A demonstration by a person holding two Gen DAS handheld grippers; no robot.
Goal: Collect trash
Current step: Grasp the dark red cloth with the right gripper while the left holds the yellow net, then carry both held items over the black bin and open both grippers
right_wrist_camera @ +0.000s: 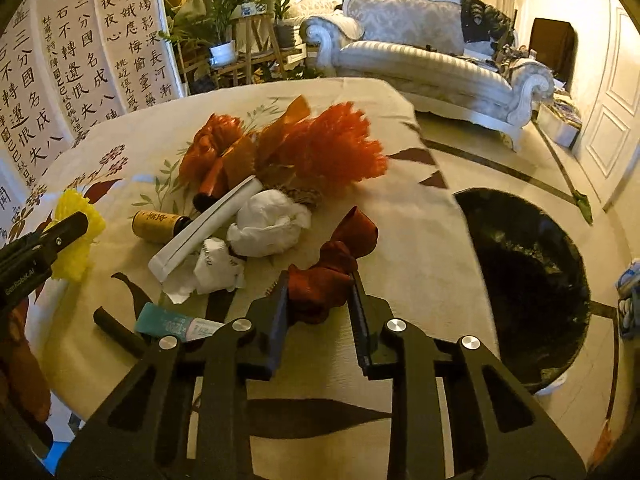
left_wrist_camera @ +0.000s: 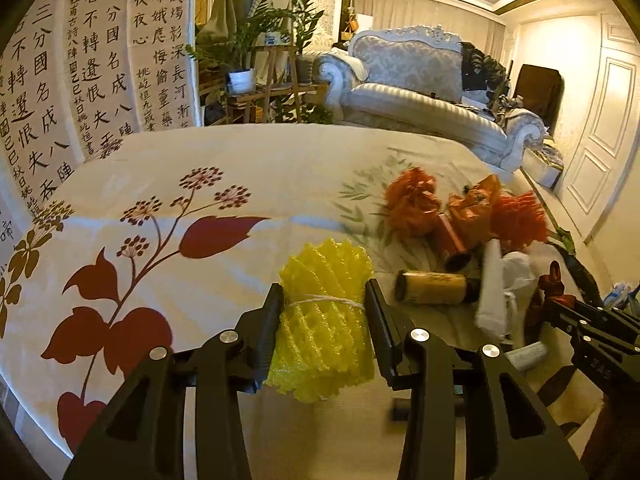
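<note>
A dark red ribbon [right_wrist_camera: 334, 268] is clamped in the right claw [right_wrist_camera: 319, 300], with the black-lined bin [right_wrist_camera: 528, 280] just to its right.

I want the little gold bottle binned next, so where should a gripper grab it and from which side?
Probably grip the gold bottle across its round body's middle, coming from above with jaws straddling its width. It lies on its side; its dark cap end abuts the white paper sleeve, leaving the body clear.

The surface [right_wrist_camera: 400, 240] wears a flowery cloth; orange scraps [right_wrist_camera: 332, 148] at 12 o'clock, white paper [right_wrist_camera: 268, 224] in the middle.
</note>
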